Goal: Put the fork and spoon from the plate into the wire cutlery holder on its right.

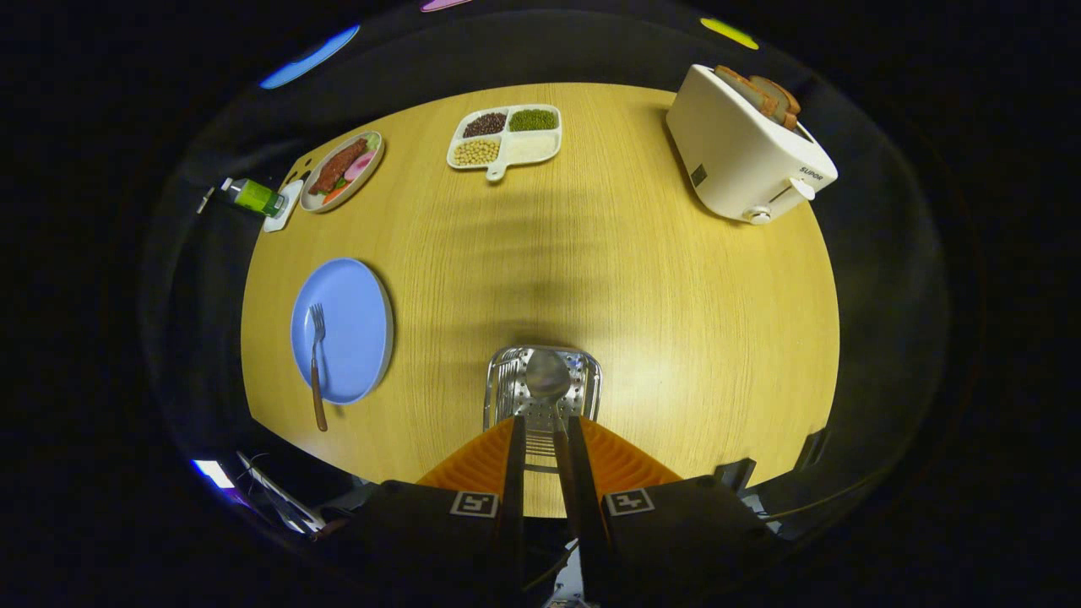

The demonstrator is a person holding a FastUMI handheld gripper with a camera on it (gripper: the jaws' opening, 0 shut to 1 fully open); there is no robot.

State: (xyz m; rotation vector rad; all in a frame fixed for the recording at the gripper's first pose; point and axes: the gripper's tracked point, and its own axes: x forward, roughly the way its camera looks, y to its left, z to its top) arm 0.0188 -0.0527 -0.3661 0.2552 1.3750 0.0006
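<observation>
A: Steel spoon (547, 377), shiny and rounded, hangs bowl-first over the wire cutlery holder (507, 371). Are the jaws clamped on it?

B: It looks so. The gripper (545, 435) has its two fingers close together with the spoon's thin handle running between them, so I judge it pinched, though the contact itself is hard to make out.

A: So how far along is the job?

B: About halfway, I'd say. The spoon is above or just entering the holder, not yet let go. The fork (317, 363) remains on the blue plate (359, 325), off to the holder's left, its brown handle sticking out past the rim onto the worktop (633, 279).

A: Materials?

B: The holder is a bright metal basket with rounded corners, wire sides and what seems a perforated floor. The plate is smooth, matte and round. The fork has metal tines and a wood-coloured handle. The worktop is pale wood grain, round-edged.
</observation>
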